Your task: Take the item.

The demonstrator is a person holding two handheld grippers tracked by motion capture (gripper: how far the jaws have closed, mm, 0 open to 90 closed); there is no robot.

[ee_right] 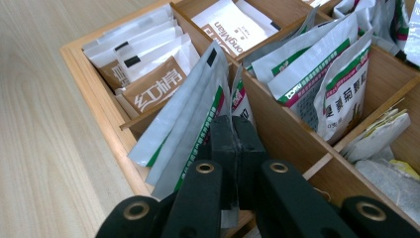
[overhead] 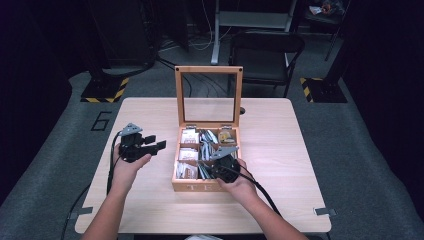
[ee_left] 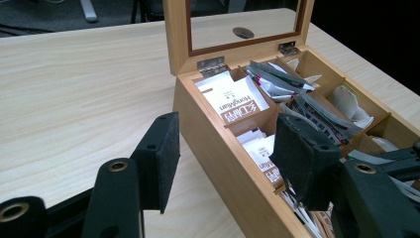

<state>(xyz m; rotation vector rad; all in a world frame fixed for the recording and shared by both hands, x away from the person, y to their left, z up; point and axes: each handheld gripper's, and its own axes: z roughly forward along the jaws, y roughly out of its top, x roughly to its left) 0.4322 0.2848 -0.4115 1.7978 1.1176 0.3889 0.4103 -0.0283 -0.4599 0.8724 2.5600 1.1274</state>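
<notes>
Over the wooden tea box (overhead: 182,186) on the desk (overhead: 280,145), right gripper (ee_right: 233,131) has its fingers pinched tight on a silver-green sachet (ee_right: 190,119) in the front middle compartment, likely to lift it out. Left gripper (overhead: 152,142) waits beside, fingers half-wide, empty.

**Colours and Patterns: Tea Box and Contents**

The light-wood tea box (overhead: 186,187) has a glass-paned lid framed in the same honey-toned wood, with silver hinges. The silver foil sachets (ee_right: 184,116) carry green and magenta edge stripes and a small black square near the top. The brown-and-white paper sachets (ee_right: 153,85) bear white characters on a brown band. The white sachets (ee_left: 233,100) show brown lettering. The pale wood-grain table (overhead: 280,130) is uniform beige. The black right gripper (ee_right: 233,136) and black left gripper (ee_left: 223,148) have matte dark pads.
</notes>
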